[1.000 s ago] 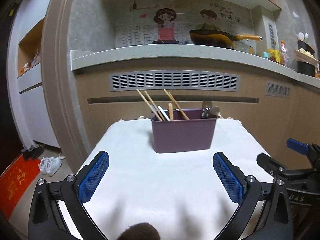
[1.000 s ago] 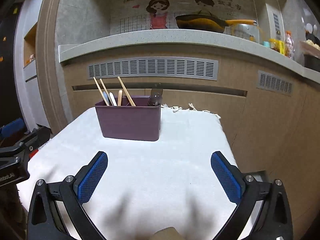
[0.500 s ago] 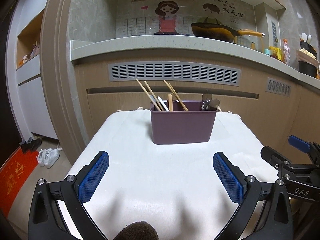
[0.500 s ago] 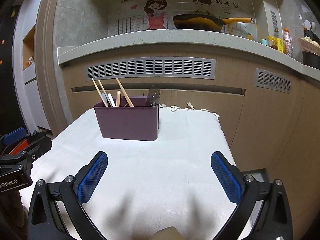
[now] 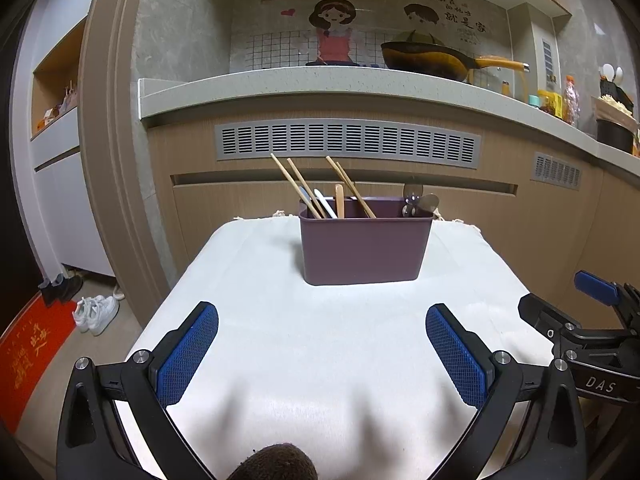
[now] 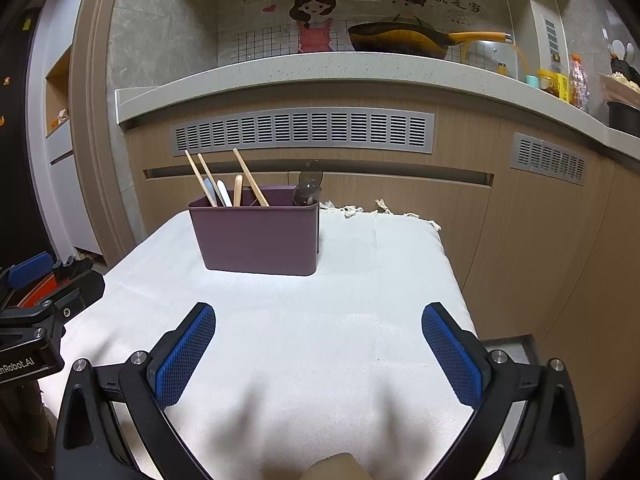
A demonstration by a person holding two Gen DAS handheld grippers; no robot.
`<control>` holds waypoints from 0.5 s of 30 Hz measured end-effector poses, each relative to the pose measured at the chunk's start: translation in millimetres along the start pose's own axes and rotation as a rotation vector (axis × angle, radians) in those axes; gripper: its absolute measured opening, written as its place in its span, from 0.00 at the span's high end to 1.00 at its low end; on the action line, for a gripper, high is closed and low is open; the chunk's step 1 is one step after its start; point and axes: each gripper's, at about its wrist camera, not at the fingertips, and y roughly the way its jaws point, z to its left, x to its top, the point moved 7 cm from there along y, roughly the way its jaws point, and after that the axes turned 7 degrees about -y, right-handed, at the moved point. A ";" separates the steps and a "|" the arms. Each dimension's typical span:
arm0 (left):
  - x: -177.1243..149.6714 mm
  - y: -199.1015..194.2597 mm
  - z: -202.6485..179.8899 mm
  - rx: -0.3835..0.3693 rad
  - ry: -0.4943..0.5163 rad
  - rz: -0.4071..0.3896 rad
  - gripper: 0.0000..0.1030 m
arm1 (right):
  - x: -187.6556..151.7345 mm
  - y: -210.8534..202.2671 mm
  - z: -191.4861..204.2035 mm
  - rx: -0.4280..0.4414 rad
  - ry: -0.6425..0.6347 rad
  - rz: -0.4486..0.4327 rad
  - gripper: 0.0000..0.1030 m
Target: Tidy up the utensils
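One purple holder (image 5: 364, 242) stands far-centre on the white-clothed counter (image 5: 320, 340). Left to right inside: four wooden chopsticks (image 5: 298, 186) slanting, two white handles (image 5: 323, 203), one short wooden handle (image 5: 339, 200), two metal spoons (image 5: 420, 200) at the right end. Left tongs (image 5: 322, 350) wide, empty. Right tongs (image 6: 319, 348) wide, empty, both near edge.

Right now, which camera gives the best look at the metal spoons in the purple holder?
The left wrist view: the metal spoons stand lit above the purple holder at its right end, two bowls distinguishable. The right wrist view shows them dark and overlapping at the corner, harder to tell apart.
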 end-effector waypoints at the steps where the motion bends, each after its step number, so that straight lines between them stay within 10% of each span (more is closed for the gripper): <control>1: -0.1 0.1 0.1 0.000 0.000 0.001 0.00 | 0.0 0.0 0.1 0.000 0.000 0.000 0.01; 15: -1.7 0.7 0.5 0.000 -0.003 0.006 0.00 | -1.4 1.4 1.5 0.005 -0.002 0.009 0.01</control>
